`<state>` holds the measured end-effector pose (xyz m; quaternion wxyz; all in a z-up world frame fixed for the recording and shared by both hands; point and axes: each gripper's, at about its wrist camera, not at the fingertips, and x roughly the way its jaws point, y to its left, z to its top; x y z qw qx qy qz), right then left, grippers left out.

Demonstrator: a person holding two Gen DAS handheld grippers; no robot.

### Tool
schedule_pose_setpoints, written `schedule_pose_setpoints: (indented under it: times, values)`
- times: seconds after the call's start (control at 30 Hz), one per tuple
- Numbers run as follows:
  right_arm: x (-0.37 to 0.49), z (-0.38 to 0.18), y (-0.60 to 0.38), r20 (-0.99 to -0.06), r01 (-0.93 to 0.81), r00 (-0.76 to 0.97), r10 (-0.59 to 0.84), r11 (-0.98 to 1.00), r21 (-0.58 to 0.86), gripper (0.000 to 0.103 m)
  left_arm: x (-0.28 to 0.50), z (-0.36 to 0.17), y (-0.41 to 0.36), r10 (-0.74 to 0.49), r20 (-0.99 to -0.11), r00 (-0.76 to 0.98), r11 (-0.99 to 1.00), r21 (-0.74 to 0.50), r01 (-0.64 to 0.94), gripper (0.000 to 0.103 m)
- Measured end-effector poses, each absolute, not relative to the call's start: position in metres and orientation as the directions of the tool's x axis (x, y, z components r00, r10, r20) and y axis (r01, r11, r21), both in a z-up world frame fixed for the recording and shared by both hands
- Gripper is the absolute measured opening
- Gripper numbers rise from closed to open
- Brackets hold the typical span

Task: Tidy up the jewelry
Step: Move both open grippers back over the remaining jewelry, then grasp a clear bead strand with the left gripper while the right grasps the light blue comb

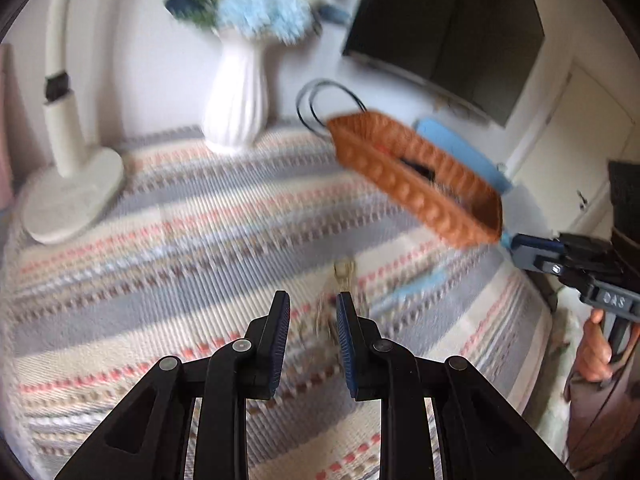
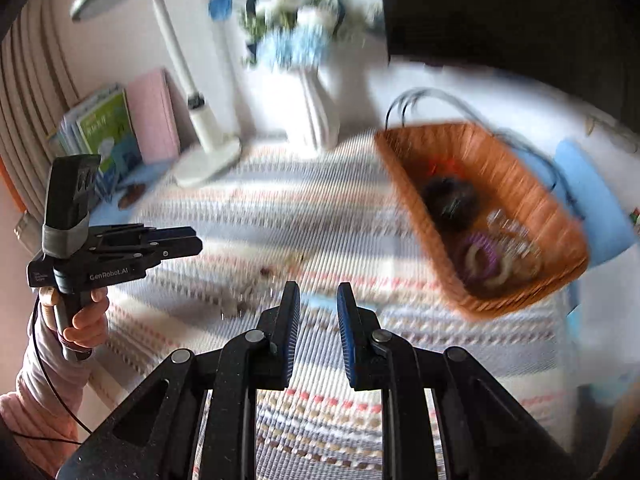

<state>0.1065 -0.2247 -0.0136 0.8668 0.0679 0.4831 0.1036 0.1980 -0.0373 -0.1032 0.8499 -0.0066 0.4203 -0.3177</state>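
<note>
Jaws slightly parted, empty on both grippers [image 1: 309,300] [image 2: 318,292] — basket [image 2: 520,184], vase [image 1: 236,96], lamp [image 1: 64,152] around.

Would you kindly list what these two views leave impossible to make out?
- Small jewelry pieces on the striped cloth: motion blur in the right wrist view leaves type and number unclear.
- Woven basket contents: blur shows only a dark lump and pale and purple rings.
- Right gripper in the left wrist view: whether it touches the basket's far corner is lost in blur.
- Lamp head: cut off by the left wrist view's top edge.
</note>
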Motion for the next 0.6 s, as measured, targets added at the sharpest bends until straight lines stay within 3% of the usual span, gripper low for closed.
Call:
schedule_pose_setpoints:
  times: [0.2, 0.27, 0.37, 0.6]
  values:
    - [0.112, -0.048, -0.230, -0.858, -0.067, 0.459, 0.232, 0.972, 0.227, 0.022, 0.181, -0.117, -0.064, -0.545, -0.736, 0.401, 0.738, -0.194, 0.646, 0.024]
    - [0.112, -0.055, -0.235, -0.862, -0.052, 0.452, 0.231, 0.971, 0.233, 0.035, 0.176, -0.116, -0.077, -0.540, -0.748, 0.386, 0.707, -0.154, 0.690, 0.025]
    - [0.107, -0.066, -0.241, -0.864, -0.044, 0.440, 0.245, 0.967, 0.252, 0.038, 0.174, -0.119, -0.094, -0.489, -0.772, 0.406, 0.710, -0.082, 0.699, 0.025]
    - [0.111, -0.083, -0.245, -0.893, -0.094, 0.405, 0.198, 0.980, 0.175, 0.038, 0.187, -0.138, -0.110, -0.490, -0.810, 0.322, 0.682, -0.126, 0.720, 0.024]
